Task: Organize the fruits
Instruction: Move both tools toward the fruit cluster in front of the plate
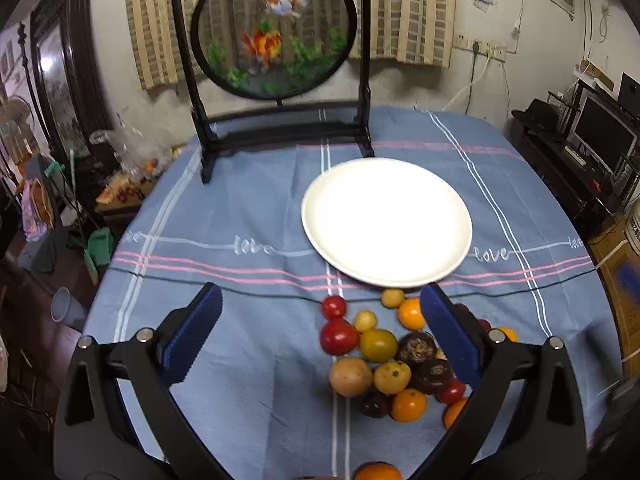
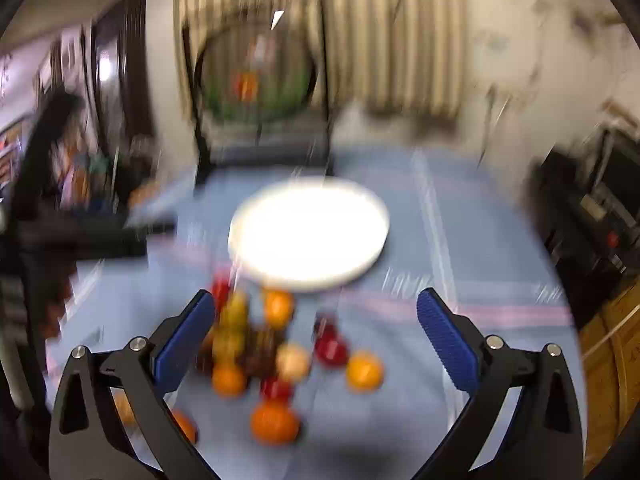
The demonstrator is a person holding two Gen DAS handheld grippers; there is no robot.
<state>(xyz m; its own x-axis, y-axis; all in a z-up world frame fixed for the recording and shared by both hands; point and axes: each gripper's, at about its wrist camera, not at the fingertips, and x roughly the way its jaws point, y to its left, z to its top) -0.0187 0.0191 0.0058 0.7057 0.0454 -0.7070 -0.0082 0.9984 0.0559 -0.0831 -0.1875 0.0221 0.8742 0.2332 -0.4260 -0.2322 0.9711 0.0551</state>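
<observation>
Fruits: a loose heap of small fruits [image 1: 384, 356] is seen on the blue striped cloth [image 1: 248, 208] of the counter, just in front of the plate; red, orange, yellow and dark purple ones are mixed together, most of them touching.
Plate: a white round plate [image 1: 386, 222] is set flat on the cloth beyond the heap, with nothing lying on it.
Left gripper [image 1: 322, 308]: its blue fingers [image 1: 192, 332] are spread as wide as they go; nothing is clamped and nothing is touched. The right-hand finger is seen in front of the heap's right edge, and the left-hand finger over bare cloth.
Right gripper [image 2: 316, 312]: its fingers [image 2: 446, 338] are likewise held wide apart and empty, above the counter. This view is heavily blurred; the heap [image 2: 280, 352] is made out between and just past the fingers, nearer the left-hand one, with the plate [image 2: 308, 234] behind.
Background: a round fish screen in a black stand [image 1: 276, 40] is placed at the far end of the counter.
</observation>
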